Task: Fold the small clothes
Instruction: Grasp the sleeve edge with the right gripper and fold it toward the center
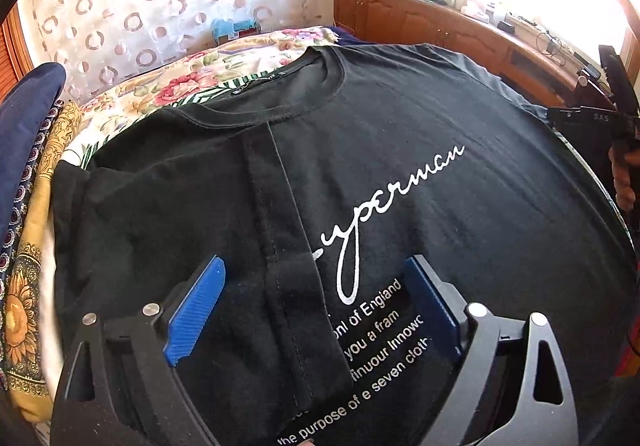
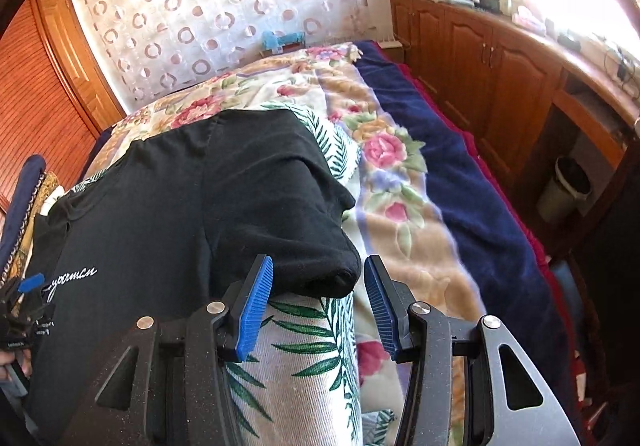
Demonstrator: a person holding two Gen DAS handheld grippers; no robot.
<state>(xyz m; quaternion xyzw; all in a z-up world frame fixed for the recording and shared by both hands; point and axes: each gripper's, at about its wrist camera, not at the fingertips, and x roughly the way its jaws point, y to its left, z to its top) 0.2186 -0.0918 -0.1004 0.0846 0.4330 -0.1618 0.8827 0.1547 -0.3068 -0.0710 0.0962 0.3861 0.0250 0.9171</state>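
A black T-shirt [image 1: 400,118] with white lettering lies face up on the bed. Its left side is folded in over the chest, and the folded sleeve edge [image 1: 296,286] runs between my left gripper's blue fingers. My left gripper [image 1: 316,270] is open just above that fold. In the right wrist view the shirt [image 2: 168,206] lies to the left, with its right sleeve [image 2: 320,246] spread out. My right gripper [image 2: 318,268] is open, its fingers on either side of the sleeve's end. The right gripper also shows in the left wrist view [image 1: 616,106] at the far right.
A leaf-print cloth [image 2: 304,350] lies under the shirt on a floral blanket [image 2: 384,150] with a navy border [image 2: 460,174]. Folded patterned fabrics [image 1: 28,246] are stacked at the left. Wooden cabinets [image 2: 500,66] and a bin [image 2: 564,190] stand to the right.
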